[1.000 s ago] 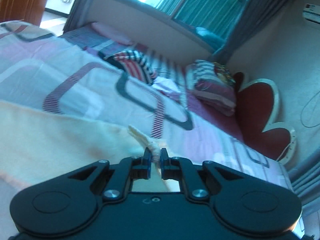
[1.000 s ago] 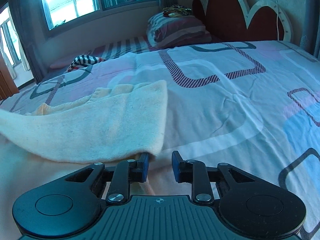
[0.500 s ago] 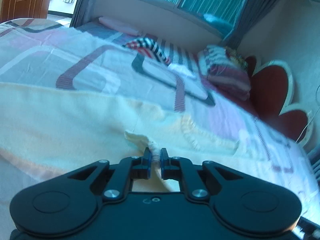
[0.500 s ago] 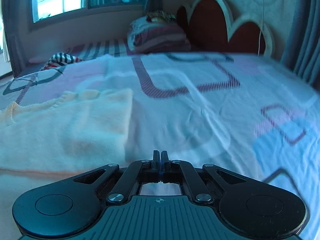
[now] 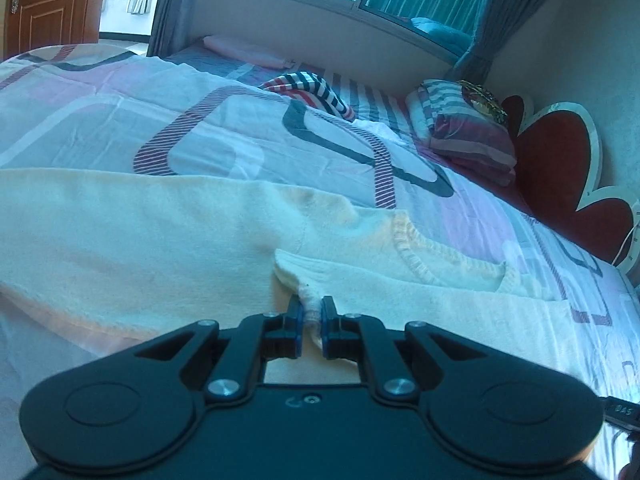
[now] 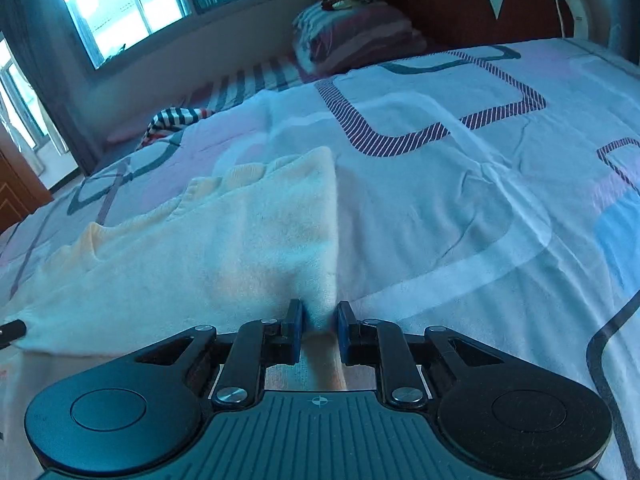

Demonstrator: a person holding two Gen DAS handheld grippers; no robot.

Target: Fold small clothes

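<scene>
The cream garment (image 5: 168,240) lay flat on the bed (image 6: 460,208), its long axis running sideways between the grippers. The left gripper (image 5: 311,312) pinched a bunched corner; the right gripper (image 6: 319,316) straddled the opposite edge, jaws apart (not yet clamped). Only the left view showed the ribbed hem.

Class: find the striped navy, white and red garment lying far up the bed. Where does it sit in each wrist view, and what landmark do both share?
Left wrist: striped garment, upper centre.
Right wrist: same garment, upper left.
Shared landmark: folded striped bedding by the headboard.
</scene>
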